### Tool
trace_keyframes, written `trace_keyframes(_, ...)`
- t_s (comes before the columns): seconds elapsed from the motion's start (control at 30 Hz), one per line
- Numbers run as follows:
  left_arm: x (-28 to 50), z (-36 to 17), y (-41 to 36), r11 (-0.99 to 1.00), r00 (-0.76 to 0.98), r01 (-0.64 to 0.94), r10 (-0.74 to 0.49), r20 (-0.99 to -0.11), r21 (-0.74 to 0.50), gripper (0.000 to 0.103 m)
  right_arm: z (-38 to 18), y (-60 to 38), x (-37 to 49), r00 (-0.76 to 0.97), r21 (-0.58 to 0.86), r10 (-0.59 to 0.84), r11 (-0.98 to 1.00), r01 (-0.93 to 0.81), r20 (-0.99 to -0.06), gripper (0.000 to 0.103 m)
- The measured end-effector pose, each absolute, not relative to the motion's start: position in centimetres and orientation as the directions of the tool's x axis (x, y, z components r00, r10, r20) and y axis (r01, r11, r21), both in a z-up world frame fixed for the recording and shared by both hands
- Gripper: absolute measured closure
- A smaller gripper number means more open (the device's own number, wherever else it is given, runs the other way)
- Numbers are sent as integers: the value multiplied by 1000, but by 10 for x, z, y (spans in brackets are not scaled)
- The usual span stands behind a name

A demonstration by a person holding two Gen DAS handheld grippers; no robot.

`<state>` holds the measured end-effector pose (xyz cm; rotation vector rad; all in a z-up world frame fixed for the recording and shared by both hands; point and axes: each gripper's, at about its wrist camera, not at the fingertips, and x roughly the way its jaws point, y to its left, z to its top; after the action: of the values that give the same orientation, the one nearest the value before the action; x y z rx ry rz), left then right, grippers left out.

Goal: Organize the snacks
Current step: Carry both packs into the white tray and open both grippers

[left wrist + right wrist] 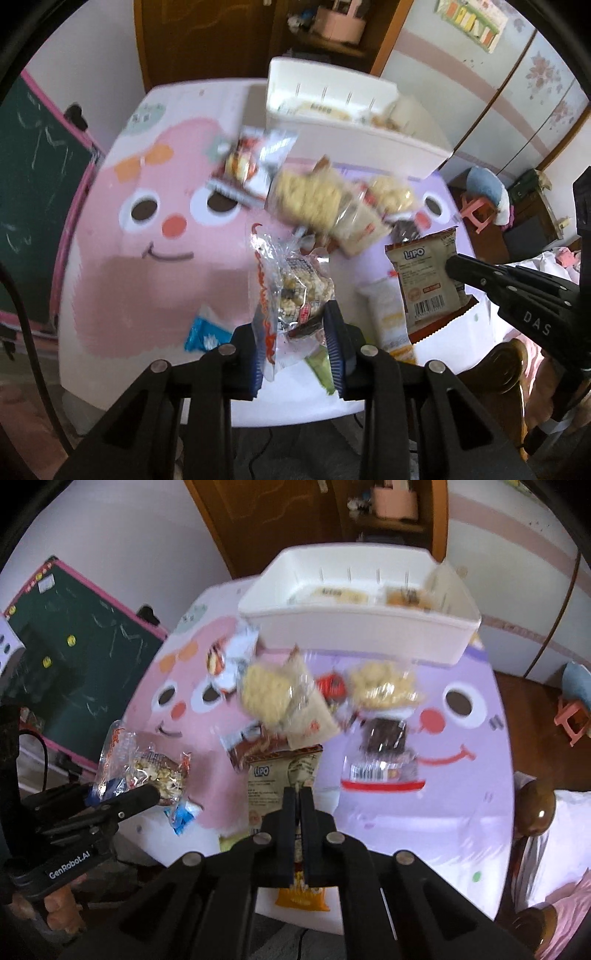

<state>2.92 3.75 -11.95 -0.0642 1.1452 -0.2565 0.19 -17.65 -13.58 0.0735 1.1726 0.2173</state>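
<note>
Left wrist view: you are clamping a clear bag of mixed snacks (291,291) between the blue pads of your left gripper (299,347), holding it lifted above the near edge of the cartoon-face table (147,288). Your right gripper (299,805) is reaching in from the right with its fingers pressed together on a tan LIPO packet (280,779), also raised over the near edge. Just beyond both packets, loose snack packs are lying in a blurred heap (332,199) at the table's middle. Farther back, a white plastic bin (354,627) is sitting on the table with a few packets inside. A small blue wrapper (205,334) is lying near your left gripper.
</note>
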Motion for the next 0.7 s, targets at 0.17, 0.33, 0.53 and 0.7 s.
trace_keyframes(0.17, 46, -75, 25, 963, 449, 218, -245, -859, -160, 76, -96, -181, 11, 442, 141, 184, 982, -129, -878, 101)
trace_keyframes(0.33, 69, -36, 11, 954, 497, 264, -260, -828, -141, 76, -61, -187, 26, 500, 120, 162, 986, -114, -851, 101)
trace_keyframes(0.53, 109, 5, -11, 944, 538, 307, -277, -796, -121, 76, -24, -200, 54, 563, 91, 123, 992, -84, -817, 101)
trace_keyframes(0.7, 149, 37, -31, 936, 578, 341, -283, -766, -88, 76, 7, -209, 85, 617, 75, 99, 995, -65, -780, 101)
